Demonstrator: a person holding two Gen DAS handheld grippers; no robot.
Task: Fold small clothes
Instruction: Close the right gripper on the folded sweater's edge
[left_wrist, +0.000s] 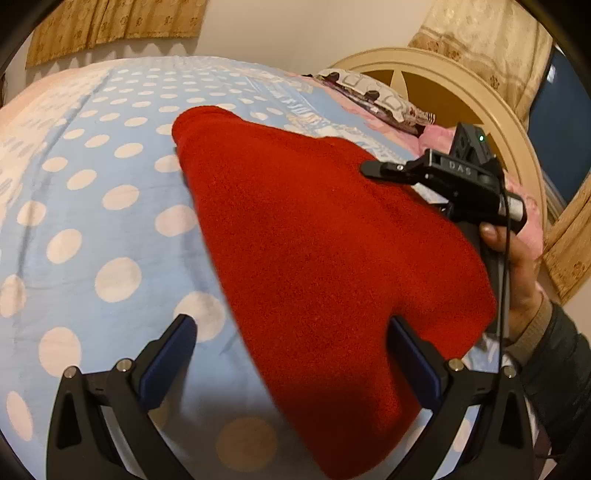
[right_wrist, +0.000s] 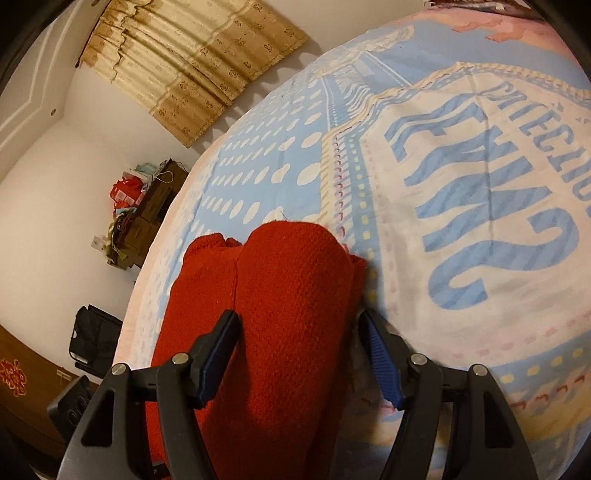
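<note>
A red fleece garment (left_wrist: 314, 251) lies folded on the blue polka-dot bedspread (left_wrist: 103, 206). My left gripper (left_wrist: 291, 325) is open, its fingers wide apart just above the garment's near end, holding nothing. My right gripper shows in the left wrist view (left_wrist: 373, 170) at the garment's far right edge. In the right wrist view the right gripper (right_wrist: 299, 325) is open, its two fingers standing on either side of the garment's (right_wrist: 280, 295) raised fold without closing on it.
The bedspread (right_wrist: 461, 184) has a white panel with large blue letters to the right of the garment. A round cream headboard (left_wrist: 480, 96) and a patterned pillow (left_wrist: 373, 96) lie beyond. A cluttered cabinet (right_wrist: 147, 210) and black bag (right_wrist: 92, 339) stand beside the bed.
</note>
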